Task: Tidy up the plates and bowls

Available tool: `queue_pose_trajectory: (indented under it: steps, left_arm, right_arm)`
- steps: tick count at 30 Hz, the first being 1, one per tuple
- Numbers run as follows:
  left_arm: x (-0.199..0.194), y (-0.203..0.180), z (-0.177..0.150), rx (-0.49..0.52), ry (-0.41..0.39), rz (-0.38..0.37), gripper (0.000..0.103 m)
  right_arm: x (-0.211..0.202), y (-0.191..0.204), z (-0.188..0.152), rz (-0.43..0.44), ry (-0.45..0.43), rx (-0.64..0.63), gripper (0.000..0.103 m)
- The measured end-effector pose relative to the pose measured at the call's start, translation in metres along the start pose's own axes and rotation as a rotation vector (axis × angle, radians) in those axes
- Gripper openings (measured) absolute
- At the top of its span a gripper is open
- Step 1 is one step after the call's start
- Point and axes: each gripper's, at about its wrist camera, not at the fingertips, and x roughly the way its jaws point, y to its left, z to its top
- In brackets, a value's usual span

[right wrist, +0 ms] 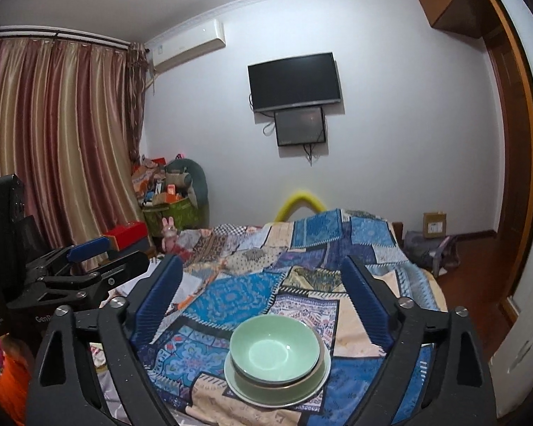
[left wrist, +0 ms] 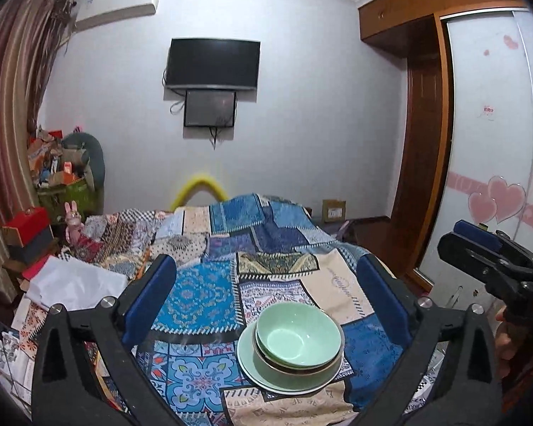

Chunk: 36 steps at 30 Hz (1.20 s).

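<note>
With left gripper [left wrist: 266, 294] and right gripper [right wrist: 263, 294] both wide open and empty, bowls [right wrist: 274, 349] sat stacked on plate [right wrist: 238, 387]; advisable withdrawal: clear, without nudging the stack.

1. The plate [left wrist: 247, 362] mostly hides under the stacked bowls [left wrist: 300, 340], so only its rim peeks out.
2. The yellow thing [left wrist: 199, 186] behind the bed [left wrist: 266, 234] is a blur, can't tell what it is.
3. The pile of boxes [left wrist: 58, 167] in the corner is too small to make out.
</note>
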Motion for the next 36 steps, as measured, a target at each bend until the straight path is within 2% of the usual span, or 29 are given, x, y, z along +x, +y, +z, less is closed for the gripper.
queue_pose_trajectory:
  steps: [3,15,36]
  left_arm:
    - [-0.006,-0.002,0.000,0.011,-0.017,0.004,0.103]
    - [-0.020,-0.008,-0.001,0.013,-0.057,0.012,0.103]
    - [-0.021,-0.010,-0.001,0.022,-0.062,0.012,0.103]
  right_arm:
    - [-0.004,0.002,-0.001,-0.011,-0.024,-0.004,0.103]
    - [-0.013,0.006,-0.005,-0.033,-0.050,-0.020,0.103]
    - [-0.015,0.004,-0.006,-0.039,-0.049,-0.017,0.103]
